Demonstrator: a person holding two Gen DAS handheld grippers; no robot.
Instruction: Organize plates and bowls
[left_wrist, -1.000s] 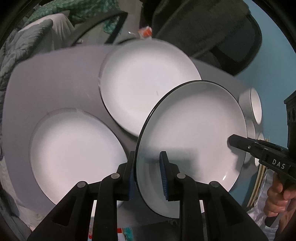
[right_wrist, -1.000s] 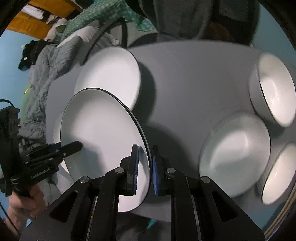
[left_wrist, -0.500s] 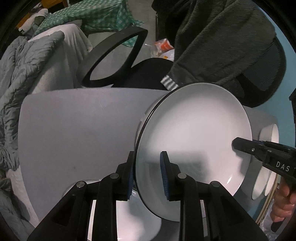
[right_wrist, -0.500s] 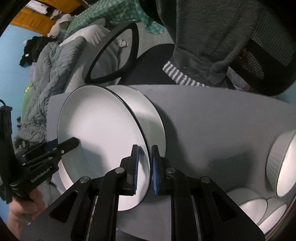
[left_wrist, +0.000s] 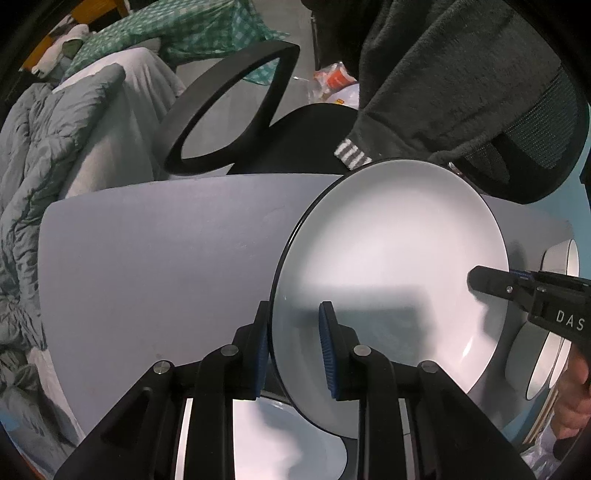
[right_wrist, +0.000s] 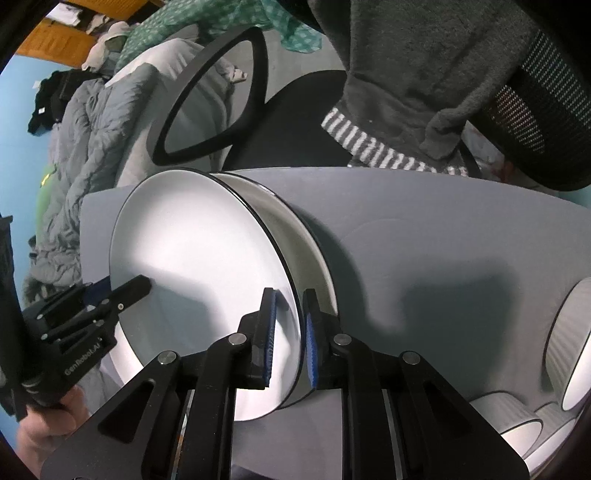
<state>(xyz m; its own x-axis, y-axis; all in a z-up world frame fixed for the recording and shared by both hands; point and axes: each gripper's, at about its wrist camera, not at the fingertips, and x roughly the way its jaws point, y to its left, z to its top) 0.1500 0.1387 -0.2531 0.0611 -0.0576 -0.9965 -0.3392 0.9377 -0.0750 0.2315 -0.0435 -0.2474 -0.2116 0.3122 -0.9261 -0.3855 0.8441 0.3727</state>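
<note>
Two hand-held grippers share one load: your left hand-held gripper (left_wrist: 293, 345) is clamped on the near rim of the white plate (left_wrist: 391, 280), and your right hand-held gripper (right_wrist: 288, 336) pinches the opposite rim of it. You hold the plate tilted above the grey worktop (left_wrist: 155, 254), over a second plate (right_wrist: 295, 236) lying flat there; their far edges look close, though contact is hard to judge. Another plate (left_wrist: 291, 439) lies below your left fingers. Ribbed bowls (right_wrist: 569, 343) sit grouped at the worktop's right side.
</note>
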